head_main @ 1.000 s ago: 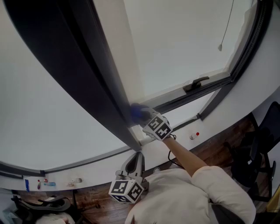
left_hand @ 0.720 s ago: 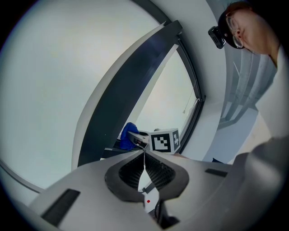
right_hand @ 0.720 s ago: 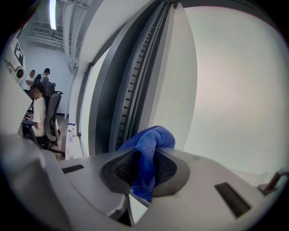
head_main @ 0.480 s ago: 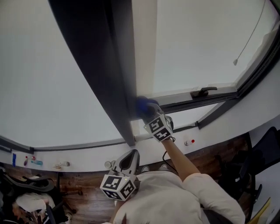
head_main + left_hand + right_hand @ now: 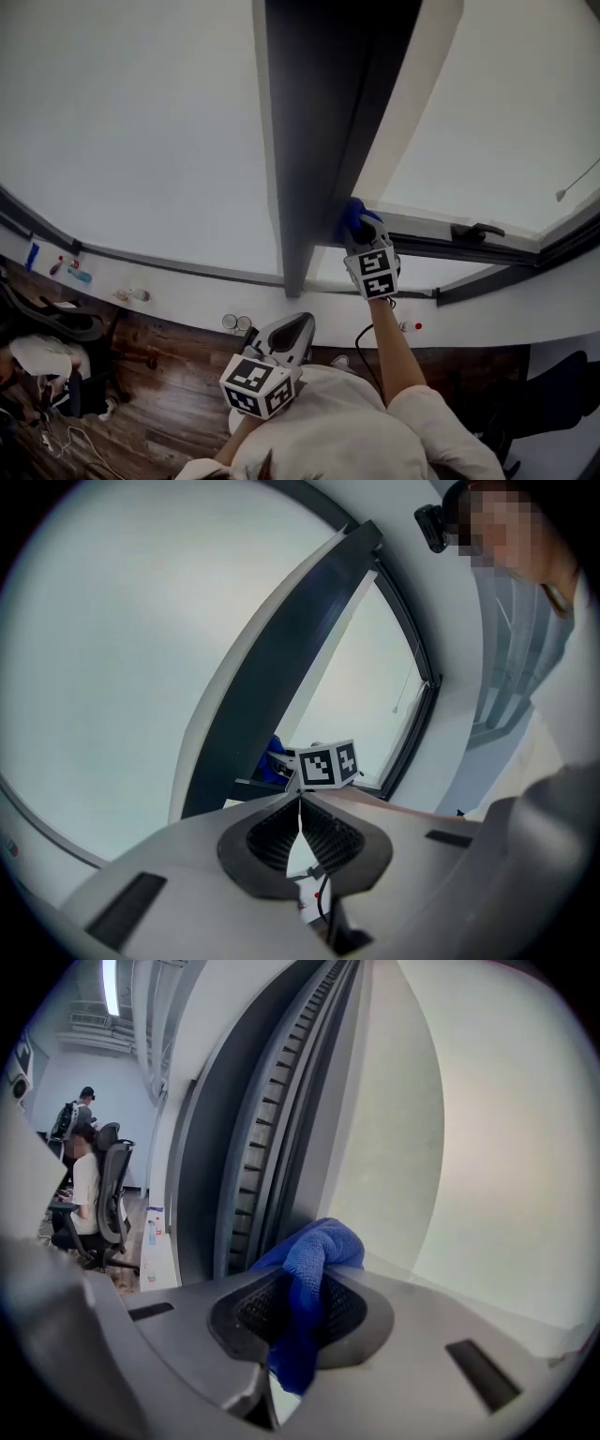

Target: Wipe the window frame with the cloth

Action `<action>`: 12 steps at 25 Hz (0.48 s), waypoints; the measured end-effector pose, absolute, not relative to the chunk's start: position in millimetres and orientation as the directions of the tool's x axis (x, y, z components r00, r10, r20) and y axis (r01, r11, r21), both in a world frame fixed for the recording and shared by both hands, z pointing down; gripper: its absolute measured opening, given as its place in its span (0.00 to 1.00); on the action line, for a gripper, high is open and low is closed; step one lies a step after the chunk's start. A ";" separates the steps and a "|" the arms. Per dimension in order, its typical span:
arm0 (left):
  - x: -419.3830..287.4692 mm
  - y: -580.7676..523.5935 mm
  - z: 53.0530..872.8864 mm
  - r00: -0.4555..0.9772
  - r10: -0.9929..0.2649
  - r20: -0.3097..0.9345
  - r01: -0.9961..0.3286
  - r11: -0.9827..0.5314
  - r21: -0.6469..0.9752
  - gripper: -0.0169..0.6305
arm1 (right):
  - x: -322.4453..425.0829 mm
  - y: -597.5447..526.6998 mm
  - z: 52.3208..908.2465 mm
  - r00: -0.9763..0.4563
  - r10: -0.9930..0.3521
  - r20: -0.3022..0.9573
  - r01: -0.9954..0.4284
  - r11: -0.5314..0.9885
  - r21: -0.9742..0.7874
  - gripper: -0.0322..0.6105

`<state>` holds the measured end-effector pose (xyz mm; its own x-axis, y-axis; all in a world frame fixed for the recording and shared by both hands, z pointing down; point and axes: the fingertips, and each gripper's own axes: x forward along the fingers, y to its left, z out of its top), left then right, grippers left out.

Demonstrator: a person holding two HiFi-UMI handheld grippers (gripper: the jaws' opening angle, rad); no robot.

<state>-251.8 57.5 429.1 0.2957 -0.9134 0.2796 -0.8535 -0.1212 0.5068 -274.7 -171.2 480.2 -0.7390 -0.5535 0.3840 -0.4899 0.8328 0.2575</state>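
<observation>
Against dark ribbed window frame [image 5: 255, 1147]: right tool [image 5: 305, 1283] clenched on fuzzy blue cloth [image 5: 323, 1241]; left tool [image 5: 300, 799] closed tight.

You're in an office, open-plan by the look of it. Right gripper view: a seated person [image 5: 86, 1190] in a grey high-backed swivel chair [image 5: 114, 1194], a second person standing [image 5: 77, 1105] further back, and a long ceiling strip light [image 5: 111, 986]. Head view: tall glazing in a dark metal window frame [image 5: 319, 141] with a black lever handle [image 5: 476, 231], a white sill band [image 5: 187, 295] below it, a brown wood-plank floor [image 5: 169, 394], and loose white cables [image 5: 66, 439] lying on it.
</observation>
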 end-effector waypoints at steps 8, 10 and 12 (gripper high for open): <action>-241.8 60.3 429.9 0.311 -0.907 0.284 -0.843 -0.126 0.523 0.04 | -275.6 -174.3 480.2 -0.735 -0.555 0.389 -0.503 0.832 0.235 0.12; -236.3 58.6 430.9 0.328 -0.901 0.284 -0.836 -0.137 0.532 0.04 | -275.4 -174.8 480.1 -0.731 -0.554 0.398 -0.503 0.832 0.235 0.12; -229.5 56.6 432.1 0.354 -0.891 0.284 -0.827 -0.157 0.539 0.04 | -274.6 -174.4 480.5 -0.727 -0.554 0.406 -0.501 0.832 0.239 0.12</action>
<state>-229.5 56.6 432.1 0.3539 -0.8911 0.2839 -0.8273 -0.1567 0.5395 -274.6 -174.4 480.5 -0.7268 -0.5540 0.4060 -0.5009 0.8320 0.2386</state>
